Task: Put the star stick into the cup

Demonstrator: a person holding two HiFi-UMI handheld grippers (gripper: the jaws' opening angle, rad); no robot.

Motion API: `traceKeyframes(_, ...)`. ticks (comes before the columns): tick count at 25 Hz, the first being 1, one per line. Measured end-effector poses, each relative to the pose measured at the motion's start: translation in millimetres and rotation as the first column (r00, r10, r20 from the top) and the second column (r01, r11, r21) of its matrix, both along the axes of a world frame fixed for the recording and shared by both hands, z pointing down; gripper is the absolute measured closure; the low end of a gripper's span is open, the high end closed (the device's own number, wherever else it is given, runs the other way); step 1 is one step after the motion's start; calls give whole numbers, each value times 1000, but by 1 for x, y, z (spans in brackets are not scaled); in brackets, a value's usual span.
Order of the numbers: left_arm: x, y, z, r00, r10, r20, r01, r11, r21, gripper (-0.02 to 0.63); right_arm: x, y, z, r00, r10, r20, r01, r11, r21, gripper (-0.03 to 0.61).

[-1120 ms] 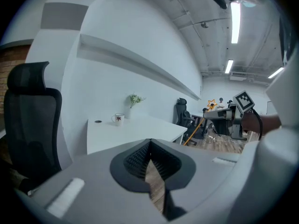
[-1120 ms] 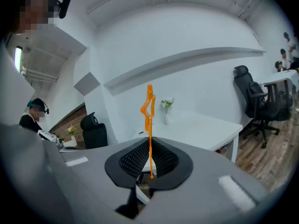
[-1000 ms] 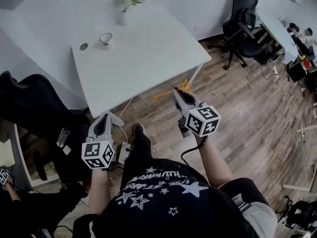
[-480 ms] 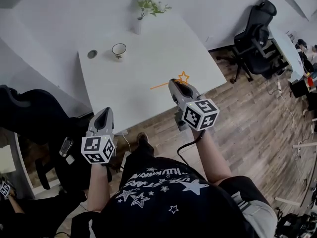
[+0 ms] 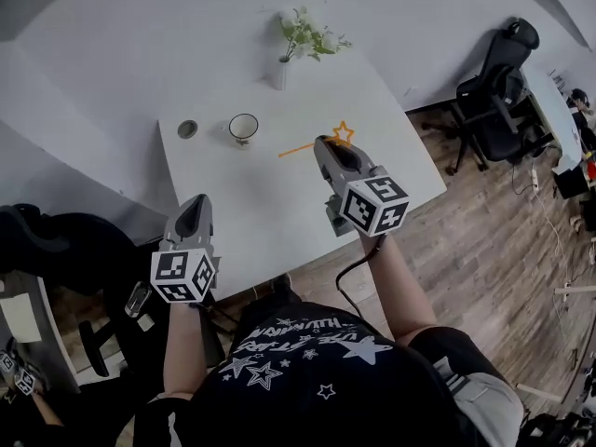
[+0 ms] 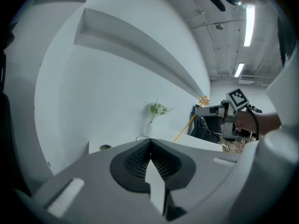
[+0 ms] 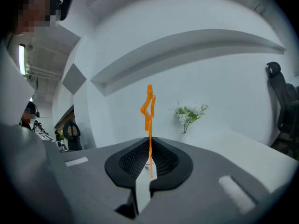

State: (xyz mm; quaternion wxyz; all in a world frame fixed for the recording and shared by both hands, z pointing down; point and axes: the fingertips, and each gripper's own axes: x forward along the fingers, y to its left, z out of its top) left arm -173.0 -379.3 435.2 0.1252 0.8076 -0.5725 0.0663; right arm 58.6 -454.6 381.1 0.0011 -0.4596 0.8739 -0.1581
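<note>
- Right gripper point(image 5: 323, 145): fingers clenched on the star stick point(image 5: 296, 149), gripping it just below the star, above the middle of the tabletop point(image 5: 279, 214).
- The stick's long axis lies crosswise: star toward the right edge, bare end pointing left.
- The cup point(image 5: 244, 127) stands upright toward the far left corner, near that bare end; the end likely needs tipping down.
- Left gripper point(image 5: 197, 201): fingers clenched on nothing, at the near left edge.

Orange star stick point(image 5: 298, 149), white cup point(image 5: 244, 129) (dark rim)
</note>
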Motion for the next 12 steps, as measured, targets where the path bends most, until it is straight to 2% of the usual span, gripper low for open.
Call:
traceKeyframes(6,-15,-45,0,1000,0,-5,0,1000,3,609,-34,-55,-3,1000,-16,-1,16,1000,14,548)
traceKeyframes(12,-21,-74,11,1000,11,-8,-11,1000,-15,609,-70,-91,10,997,-69,-34,70,998,6,549)
